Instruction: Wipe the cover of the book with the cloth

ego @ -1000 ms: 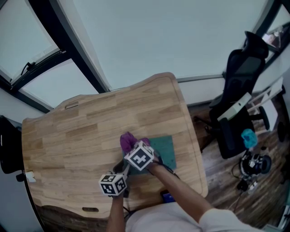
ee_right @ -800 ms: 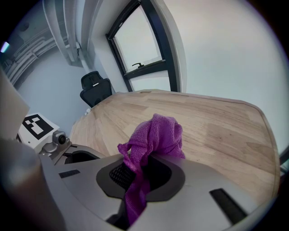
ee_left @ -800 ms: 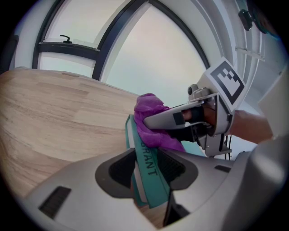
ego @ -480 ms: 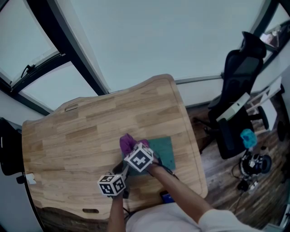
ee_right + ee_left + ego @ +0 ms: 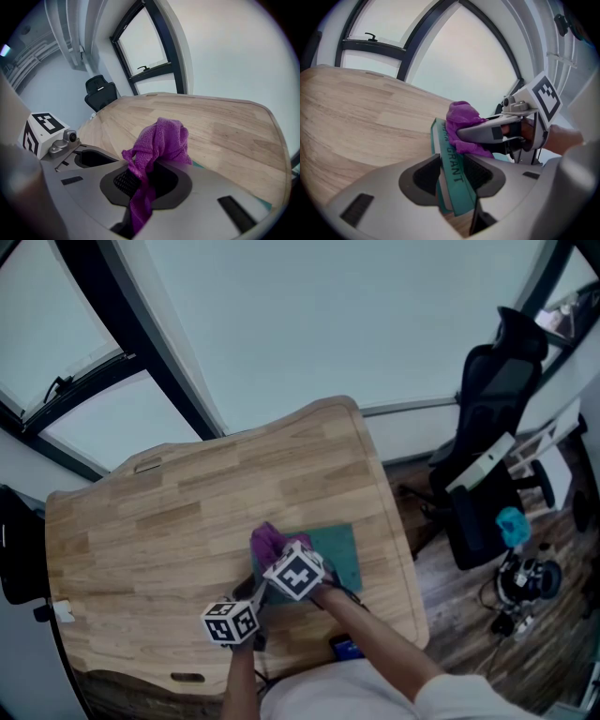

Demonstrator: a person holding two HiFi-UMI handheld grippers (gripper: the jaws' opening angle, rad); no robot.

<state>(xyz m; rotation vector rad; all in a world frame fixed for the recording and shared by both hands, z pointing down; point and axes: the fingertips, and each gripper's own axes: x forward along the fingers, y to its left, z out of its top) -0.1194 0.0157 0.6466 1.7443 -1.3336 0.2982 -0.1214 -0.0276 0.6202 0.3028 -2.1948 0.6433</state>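
I clamp left gripper (image 5: 452,177) on book (image 5: 451,157) edge, likely to steady it | right gripper (image 5: 145,182) pinches cloth (image 5: 163,139), bunched ahead of its jaws for wiping

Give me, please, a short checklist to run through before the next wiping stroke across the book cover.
1. Left gripper clamped on the book at its spine edge: ok.
2. Right gripper shut on the cloth: ok.
3. Cloth resting on the cover: ok, bunched near the spine.
4. Book lying wholly on the table, not overhanging: ok.
5. Room ahead for the stroke: ok, teal cover shows bare beside the cloth.
6. Cover already clean: cannot tell.
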